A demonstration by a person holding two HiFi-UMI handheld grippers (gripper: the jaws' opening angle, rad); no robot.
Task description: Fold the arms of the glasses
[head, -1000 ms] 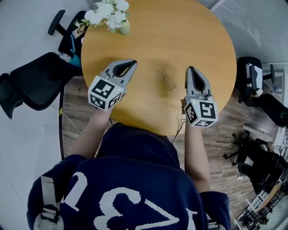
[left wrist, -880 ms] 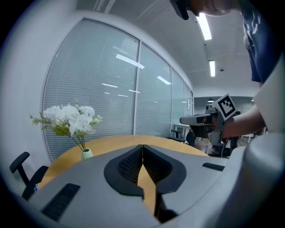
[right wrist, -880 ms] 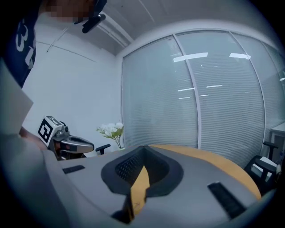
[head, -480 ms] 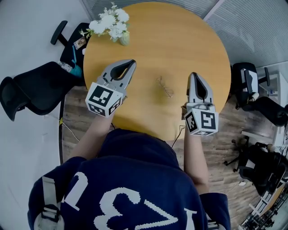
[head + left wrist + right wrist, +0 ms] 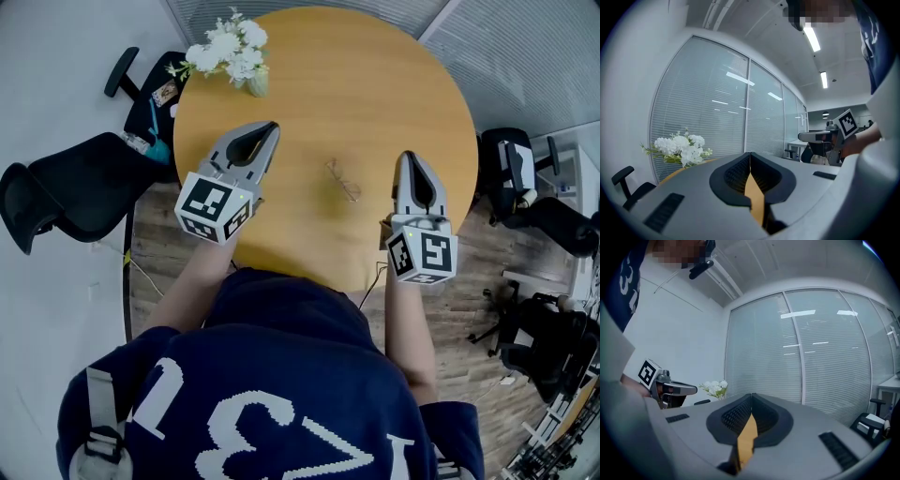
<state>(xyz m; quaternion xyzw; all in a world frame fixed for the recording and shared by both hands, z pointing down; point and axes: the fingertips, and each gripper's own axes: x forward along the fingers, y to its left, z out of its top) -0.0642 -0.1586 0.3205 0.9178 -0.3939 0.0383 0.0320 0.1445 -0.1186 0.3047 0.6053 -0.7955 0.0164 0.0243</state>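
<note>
Lifted slightly, our left gripper [image 5: 271, 126] and right gripper [image 5: 406, 156], both clenched empty, flank one pair of glasses [image 5: 343, 180] slanting far-left to near-right.

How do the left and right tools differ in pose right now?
In the head view, the left tool slants toward the picture's upper right, while the right tool points almost straight up it. The left tool's tip sits near the flowers; the right tool's is farther off. Shared: both are shut and empty, flanking the glasses on the table without touching them.
</note>
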